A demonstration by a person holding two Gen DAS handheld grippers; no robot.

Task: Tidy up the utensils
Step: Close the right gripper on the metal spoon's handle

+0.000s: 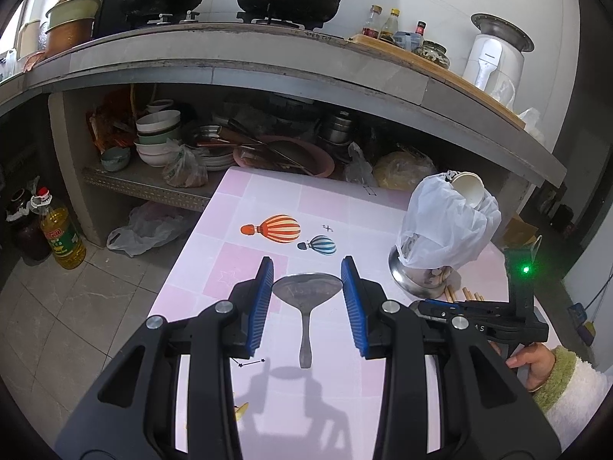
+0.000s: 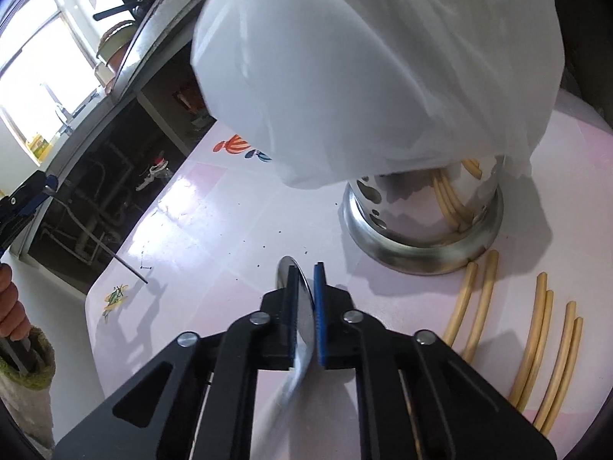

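Right gripper [image 2: 304, 299] fingers clamped on a flat metal spoon [image 2: 302, 306]; left gripper [image 1: 307, 280] fingers apart over a steel spatula [image 1: 306, 295]. Risk: the spoon snagging the white plastic bag [image 2: 364, 76] draped over the perforated steel utensil holder [image 2: 421, 222].

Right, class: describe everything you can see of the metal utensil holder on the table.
The utensil holder is a shiny steel cylinder with a wider flared base ring and round holes punched in its wall. It stands upright on the pink table, near the right edge. A white plastic bag drapes over its top, hiding the rim. Pale chopsticks show as reflections in its wall, and more lie on the table beside its base, two ends almost at the ring.
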